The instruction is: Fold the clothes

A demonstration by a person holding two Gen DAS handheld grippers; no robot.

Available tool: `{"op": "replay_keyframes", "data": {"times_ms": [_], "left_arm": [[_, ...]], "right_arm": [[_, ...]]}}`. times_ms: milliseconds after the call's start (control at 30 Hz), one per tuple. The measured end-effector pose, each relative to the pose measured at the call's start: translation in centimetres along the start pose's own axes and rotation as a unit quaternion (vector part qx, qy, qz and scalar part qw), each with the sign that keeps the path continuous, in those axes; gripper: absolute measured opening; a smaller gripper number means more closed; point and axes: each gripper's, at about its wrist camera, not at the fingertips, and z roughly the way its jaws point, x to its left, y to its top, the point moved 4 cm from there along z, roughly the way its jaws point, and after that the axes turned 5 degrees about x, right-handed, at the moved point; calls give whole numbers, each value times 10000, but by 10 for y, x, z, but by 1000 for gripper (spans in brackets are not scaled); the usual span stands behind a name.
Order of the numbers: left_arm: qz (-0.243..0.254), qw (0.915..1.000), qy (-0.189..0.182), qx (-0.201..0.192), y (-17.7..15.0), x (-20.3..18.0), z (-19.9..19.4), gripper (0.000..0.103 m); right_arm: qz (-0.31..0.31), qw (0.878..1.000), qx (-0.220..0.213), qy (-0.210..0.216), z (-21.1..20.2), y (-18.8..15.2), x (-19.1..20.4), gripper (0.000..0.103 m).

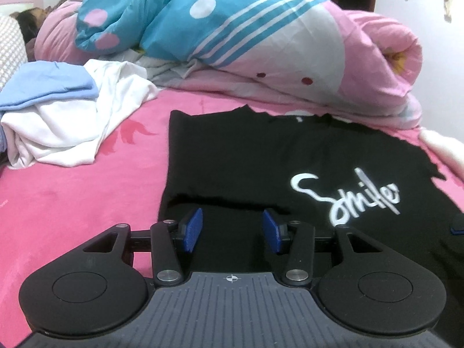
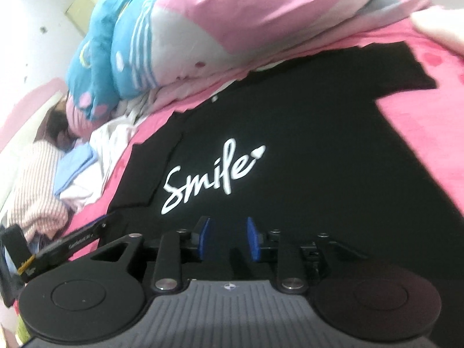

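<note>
Clothes awaited us: black T-shirt (image 1: 246, 150) lay flat on the pink bedsheet (image 1: 87, 197), near the rolled quilt (image 1: 261, 43) (white garment (image 1: 81, 121) far left). We held left gripper (image 1: 231, 230) and right gripper (image 2: 229, 239) parted, empty, above it.

Black T-shirt (image 2: 304, 174) is showing white "Smile" script. Bedsheet (image 1: 87, 203) is showing hot pink. Quilt (image 1: 232, 43) is showing pink, blue, white stripes and dots. Gripper pads (image 1: 192, 230) are showing blue.
</note>
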Motion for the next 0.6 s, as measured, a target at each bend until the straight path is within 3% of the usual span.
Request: {"op": "replay_keyframes", "data": {"times_ms": [100,600], "left_arm": [[-69,9999,-143,-30,0,-5,-4,47],[-30,9992,-388,81,-6,-24,-7,50]], "right_arm": [[124,9997,-147,-114,-13,-2,-9,41],[615,9976,-173,-255,-17,-10,-25,42]]}}
